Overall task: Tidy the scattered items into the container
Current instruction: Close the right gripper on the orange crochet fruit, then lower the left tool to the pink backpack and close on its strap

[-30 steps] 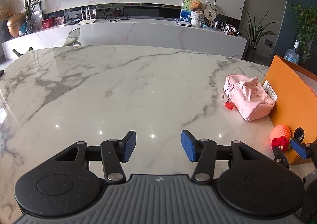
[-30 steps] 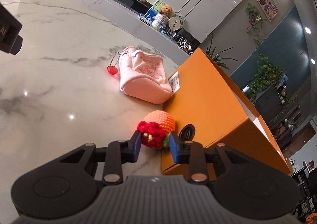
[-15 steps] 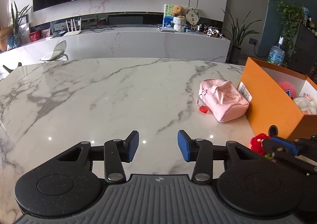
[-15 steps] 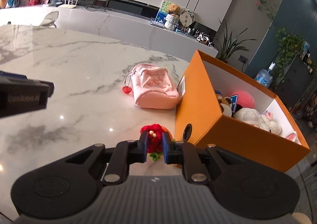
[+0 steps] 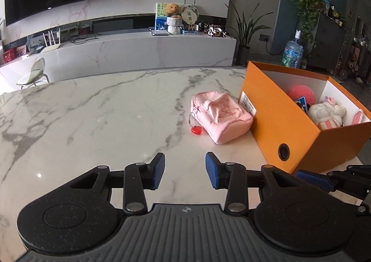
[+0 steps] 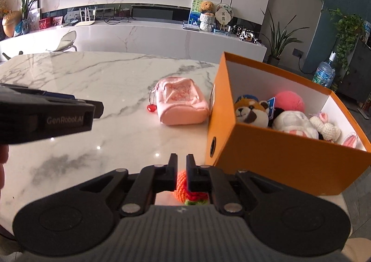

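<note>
From the left wrist view, the left hand-held gripper (image 5: 185, 171) sits low in the frame with its blue pads (image 5: 159, 170) well apart and nothing between them, only bare marble worktop (image 5: 92, 111) beyond; its jaws have just been narrowing a little, yet they stand plainly open. Right of centre lies a pink pouch (image 5: 220, 117) with a red heart charm (image 5: 197, 130) on a short chain at its left side, and the pouch rests just beside the orange box (image 5: 278, 127), which fills the right of the frame. Inside the box I can see a pink ball (image 5: 302, 93) and a white knitted bunny (image 5: 328, 111). At the lower right edge the other gripper pokes in, dark with a blue pad. Over to the right wrist view: the right hand-held gripper (image 6: 182, 172) is at bottom centre, its jaws nearly together and pinching an orange crocheted toy (image 6: 182, 184), with red and green yarn showing beneath the fingers; those jaws have just eased apart slightly, but the toy is clamped between them. It hangs near the front corner of the orange box, outside it. The box's open top shows a brown plush animal (image 6: 251, 111) among the soft toys, and the pink pouch lies at centre frame, beside the box wall.
</note>
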Tool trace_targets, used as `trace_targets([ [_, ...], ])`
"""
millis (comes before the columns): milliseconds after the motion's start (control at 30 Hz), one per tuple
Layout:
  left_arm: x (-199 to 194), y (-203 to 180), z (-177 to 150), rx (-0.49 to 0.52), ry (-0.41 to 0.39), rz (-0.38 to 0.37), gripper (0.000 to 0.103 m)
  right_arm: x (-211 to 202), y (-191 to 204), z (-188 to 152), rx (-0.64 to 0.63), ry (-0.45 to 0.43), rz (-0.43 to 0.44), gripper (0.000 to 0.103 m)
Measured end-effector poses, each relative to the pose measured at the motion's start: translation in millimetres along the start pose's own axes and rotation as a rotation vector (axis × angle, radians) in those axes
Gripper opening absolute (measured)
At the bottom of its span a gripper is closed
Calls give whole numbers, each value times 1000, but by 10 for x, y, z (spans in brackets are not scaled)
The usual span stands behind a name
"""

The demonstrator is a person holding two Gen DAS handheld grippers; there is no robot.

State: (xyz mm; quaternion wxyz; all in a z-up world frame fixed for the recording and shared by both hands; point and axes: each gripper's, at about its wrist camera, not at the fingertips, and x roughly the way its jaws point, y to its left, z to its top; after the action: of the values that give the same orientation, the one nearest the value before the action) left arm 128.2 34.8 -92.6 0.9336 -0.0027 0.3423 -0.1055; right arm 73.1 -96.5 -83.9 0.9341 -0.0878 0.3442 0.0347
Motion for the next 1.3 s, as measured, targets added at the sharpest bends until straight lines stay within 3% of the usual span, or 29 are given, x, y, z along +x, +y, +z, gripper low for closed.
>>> trace_targets([
  [133, 44, -151, -78, 42, 28, -26, 45, -5, -123, -134, 33, 39, -6, 35],
  [300, 56, -301, -99, 86, 38, -43, 45, -7, -165, -190, 22, 8, -51, 50],
  [733, 170, -383, -100, 126, 72, -24, 45, 278, -246, -200, 67, 56, -9, 52],
  [933, 219, -346, -8, 163, 65, -25, 45, 262, -171, -126, 41, 68, 8, 48],
  [1300, 534, -116, 326, 205, 95, -56, 45, 356, 163, 221, -114, -26, 49, 47],
])
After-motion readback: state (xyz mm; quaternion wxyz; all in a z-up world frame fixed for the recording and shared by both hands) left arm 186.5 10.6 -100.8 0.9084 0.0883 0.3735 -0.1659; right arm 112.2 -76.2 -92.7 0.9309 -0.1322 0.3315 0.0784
